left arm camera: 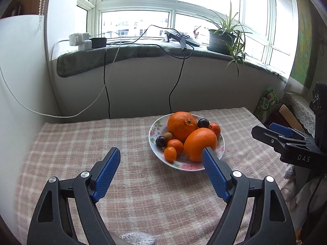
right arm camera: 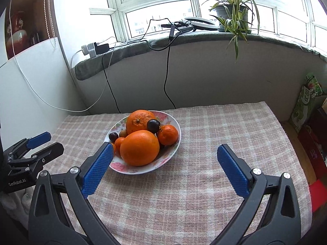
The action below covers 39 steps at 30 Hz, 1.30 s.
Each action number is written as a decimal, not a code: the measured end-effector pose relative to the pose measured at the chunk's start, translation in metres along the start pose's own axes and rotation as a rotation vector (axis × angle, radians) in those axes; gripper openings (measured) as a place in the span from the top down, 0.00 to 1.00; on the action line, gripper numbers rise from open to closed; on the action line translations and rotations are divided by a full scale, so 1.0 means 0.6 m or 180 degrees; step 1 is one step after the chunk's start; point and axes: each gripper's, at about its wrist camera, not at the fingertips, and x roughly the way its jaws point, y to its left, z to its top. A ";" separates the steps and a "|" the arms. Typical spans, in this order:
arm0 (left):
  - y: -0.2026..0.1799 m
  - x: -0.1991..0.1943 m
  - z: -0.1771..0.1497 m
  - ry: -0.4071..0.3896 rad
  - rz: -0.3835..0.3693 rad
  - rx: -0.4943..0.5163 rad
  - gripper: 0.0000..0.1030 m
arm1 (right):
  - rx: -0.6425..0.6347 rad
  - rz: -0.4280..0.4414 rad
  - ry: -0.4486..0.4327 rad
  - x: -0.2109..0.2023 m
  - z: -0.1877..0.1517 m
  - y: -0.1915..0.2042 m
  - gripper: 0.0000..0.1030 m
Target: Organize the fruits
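Both the left gripper and right gripper were held wide apart, empty. At frame centre, the smooth round orange in the floral ceramic plate was judged firm, heavy and roll-prone, best clasped across its widest middle.

Ahead of the left gripper and slightly right: plate on tablecloth, holding two large oranges, smaller fruit beside them. Ahead-left of the right gripper. Beyond, on the sill: potted plant, chargers.
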 end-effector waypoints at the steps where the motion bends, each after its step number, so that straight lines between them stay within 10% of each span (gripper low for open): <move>1: -0.001 -0.002 0.000 -0.0008 0.0002 0.0005 0.20 | 0.0002 -0.0003 -0.0007 -0.002 0.000 0.000 0.00; 39: -0.001 -0.031 -0.004 -0.0094 0.0054 -0.0025 0.20 | -0.0010 0.0016 0.0020 -0.012 -0.008 0.013 0.00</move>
